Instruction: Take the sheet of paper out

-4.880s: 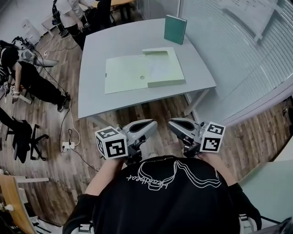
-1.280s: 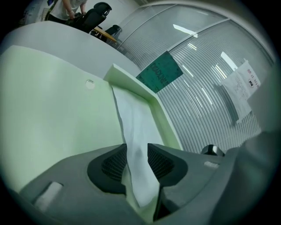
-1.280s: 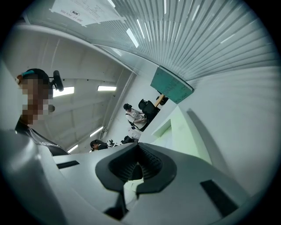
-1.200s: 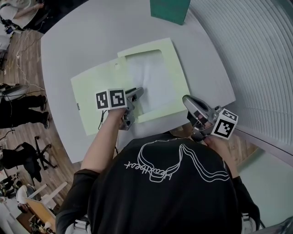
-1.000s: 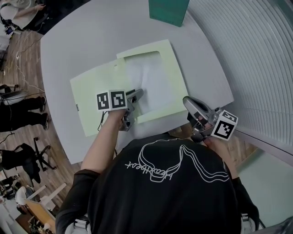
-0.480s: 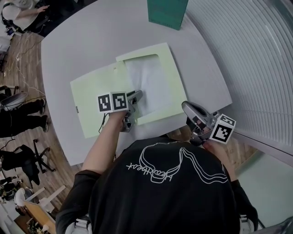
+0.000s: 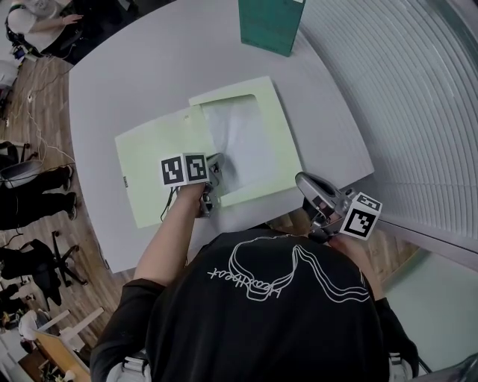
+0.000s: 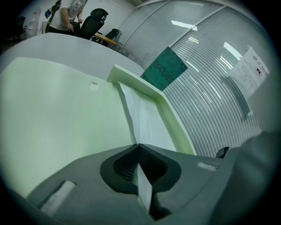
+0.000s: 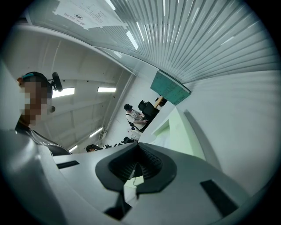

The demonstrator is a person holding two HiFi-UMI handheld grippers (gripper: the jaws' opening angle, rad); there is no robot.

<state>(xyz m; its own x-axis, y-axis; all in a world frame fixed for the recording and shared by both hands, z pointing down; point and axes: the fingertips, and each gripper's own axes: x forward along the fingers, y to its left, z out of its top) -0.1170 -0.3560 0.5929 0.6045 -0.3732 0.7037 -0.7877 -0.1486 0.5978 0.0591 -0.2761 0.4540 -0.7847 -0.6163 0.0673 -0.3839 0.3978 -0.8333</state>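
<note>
A white sheet of paper (image 7: 243, 138) lies in the right half of an open pale green folder (image 7: 153, 168). It is tucked inside the folder's raised border, which probably keeps it from sliding free.

The left gripper (image 7: 219, 168) slants down onto the sheet's near edge. Its jaws have just been closing and now pinch that edge, with a thin white strip of paper showing between the pads in the left gripper view. A hold at the near edge suits drawing the sheet toward the person and out of the folder.

The right gripper (image 7: 308, 185) hangs level just off the table's near edge, jaws together with nothing in them. It seems to be held out of the way.

The folder lies flat on a grey table (image 7: 134, 67). A dark green box (image 7: 270, 22) stands at the far side, well apart from the folder.
</note>
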